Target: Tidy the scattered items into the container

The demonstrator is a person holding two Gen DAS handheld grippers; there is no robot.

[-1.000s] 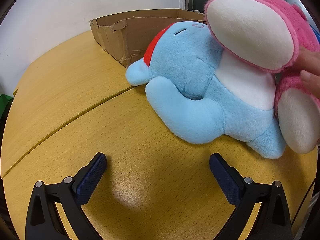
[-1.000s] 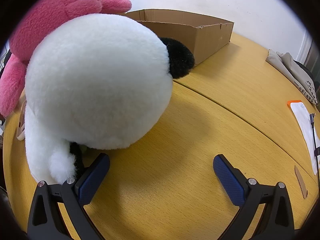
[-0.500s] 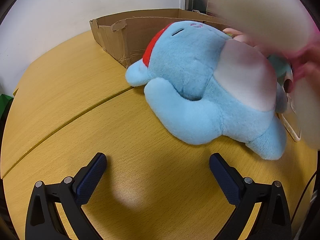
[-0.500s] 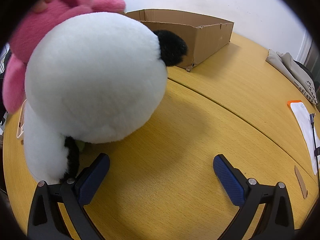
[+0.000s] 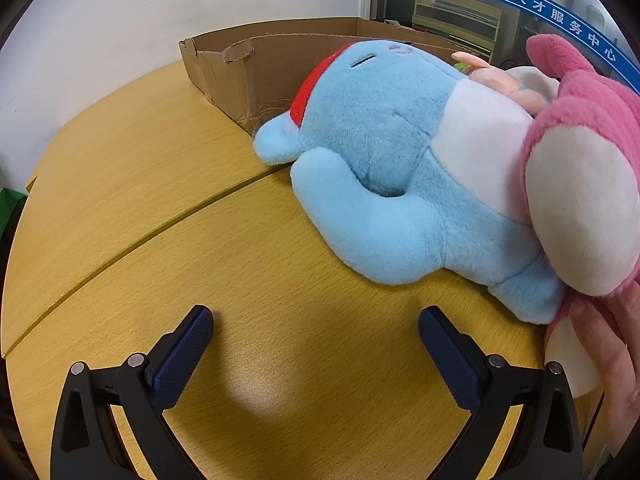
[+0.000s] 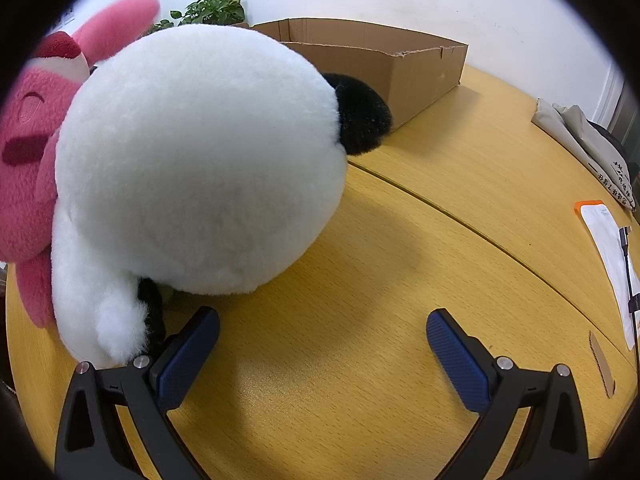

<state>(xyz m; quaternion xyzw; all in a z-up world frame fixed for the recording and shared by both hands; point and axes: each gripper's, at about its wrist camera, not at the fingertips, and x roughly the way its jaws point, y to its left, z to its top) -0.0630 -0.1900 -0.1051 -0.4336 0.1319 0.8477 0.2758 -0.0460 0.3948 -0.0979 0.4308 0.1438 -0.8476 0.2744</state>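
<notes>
Hovering wide open and empty over the tabletop point(image 5: 160, 208), each hand-held gripper point(image 5: 316, 340) point(image 6: 323, 344) awaits the first pick: probably the blue plush point(image 5: 384, 168) at one o'clock, then the cardboard box point(image 5: 256, 64).

L tool point(image 5: 316, 344) jaws wide apart, empty; R tool point(image 6: 322, 346) same; bare hand point(image 5: 608, 344) at right edge

Blue plush point(image 5: 384, 168), white plush point(image 6: 200, 160), pink plush point(image 5: 588, 184) beside cardboard box point(image 6: 400, 64).
</notes>
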